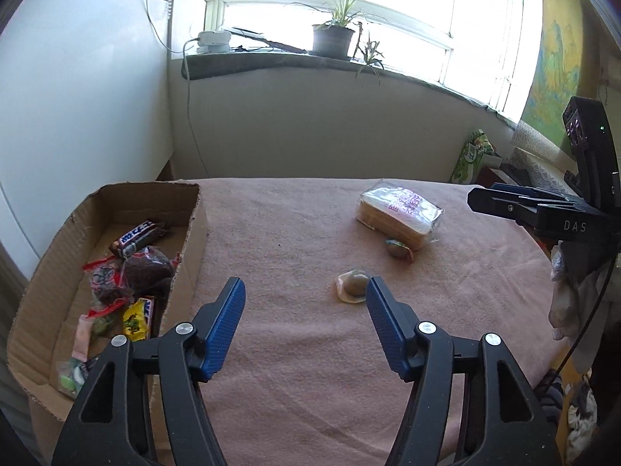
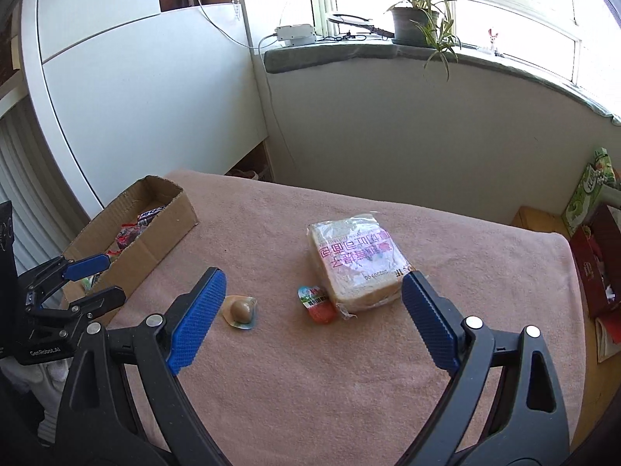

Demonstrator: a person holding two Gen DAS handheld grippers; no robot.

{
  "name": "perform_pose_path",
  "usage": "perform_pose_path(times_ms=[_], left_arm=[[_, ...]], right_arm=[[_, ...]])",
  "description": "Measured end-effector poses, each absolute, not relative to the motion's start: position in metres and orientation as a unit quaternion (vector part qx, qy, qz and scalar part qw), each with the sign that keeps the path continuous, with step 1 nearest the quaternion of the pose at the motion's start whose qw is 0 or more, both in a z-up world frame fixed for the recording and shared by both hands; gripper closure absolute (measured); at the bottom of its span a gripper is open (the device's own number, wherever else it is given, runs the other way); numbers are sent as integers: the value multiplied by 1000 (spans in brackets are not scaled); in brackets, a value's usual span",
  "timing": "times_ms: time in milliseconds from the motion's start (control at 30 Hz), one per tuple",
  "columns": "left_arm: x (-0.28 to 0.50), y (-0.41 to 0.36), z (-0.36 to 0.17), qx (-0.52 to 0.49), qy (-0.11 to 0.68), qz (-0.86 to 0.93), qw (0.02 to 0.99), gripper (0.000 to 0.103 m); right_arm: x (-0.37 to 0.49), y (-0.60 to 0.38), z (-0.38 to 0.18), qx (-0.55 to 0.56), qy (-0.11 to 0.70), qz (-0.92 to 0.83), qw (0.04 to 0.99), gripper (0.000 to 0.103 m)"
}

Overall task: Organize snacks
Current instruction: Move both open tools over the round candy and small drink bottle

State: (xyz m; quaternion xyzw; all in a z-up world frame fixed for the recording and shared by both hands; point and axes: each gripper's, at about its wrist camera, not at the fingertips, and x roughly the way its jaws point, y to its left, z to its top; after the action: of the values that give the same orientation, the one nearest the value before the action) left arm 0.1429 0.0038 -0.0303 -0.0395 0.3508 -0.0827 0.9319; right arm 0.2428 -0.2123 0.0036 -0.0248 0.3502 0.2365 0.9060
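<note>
On the pink cloth lie a wrapped bread pack [image 1: 399,209] [image 2: 357,260], a red-lidded jelly cup [image 1: 398,248] [image 2: 316,305] touching its near corner, and a brown jelly cup [image 1: 352,285] [image 2: 240,310]. A cardboard box [image 1: 194,225] [image 2: 170,221] at the left holds a chocolate bar [image 1: 137,235], dark packets [image 1: 147,268] and a yellow packet [image 1: 137,318]. My left gripper [image 1: 305,287] [image 2: 110,277] is open beside the box, the brown cup just beyond its right finger. My right gripper [image 2: 313,275] [image 1: 471,198] is open wide, short of the bread, with nothing between its fingers.
A white cabinet [image 2: 136,77] stands behind the box. On the windowsill is a potted plant [image 1: 333,39]. A green carton [image 2: 586,194] and a red box [image 2: 594,264] sit past the table's right edge. A gloved hand [image 1: 562,295] shows at the right.
</note>
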Motion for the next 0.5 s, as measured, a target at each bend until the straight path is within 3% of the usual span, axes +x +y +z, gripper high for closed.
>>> perform_pose_path(times_ms=[33, 100, 267, 500], left_arm=[[145, 1, -34, -41, 357, -89, 929, 48], [150, -5, -40, -46, 367, -103, 923, 55], [162, -18, -54, -54, 385, -123, 913, 61], [178, -31, -71, -56, 409, -145, 899, 63]], right_arm=[[243, -213, -1, -24, 354, 242, 903, 11], [242, -211, -12, -23, 369, 259, 893, 23], [246, -193, -37, -41, 396, 288, 871, 47], [268, -178, -61, -46, 420, 288, 859, 57]])
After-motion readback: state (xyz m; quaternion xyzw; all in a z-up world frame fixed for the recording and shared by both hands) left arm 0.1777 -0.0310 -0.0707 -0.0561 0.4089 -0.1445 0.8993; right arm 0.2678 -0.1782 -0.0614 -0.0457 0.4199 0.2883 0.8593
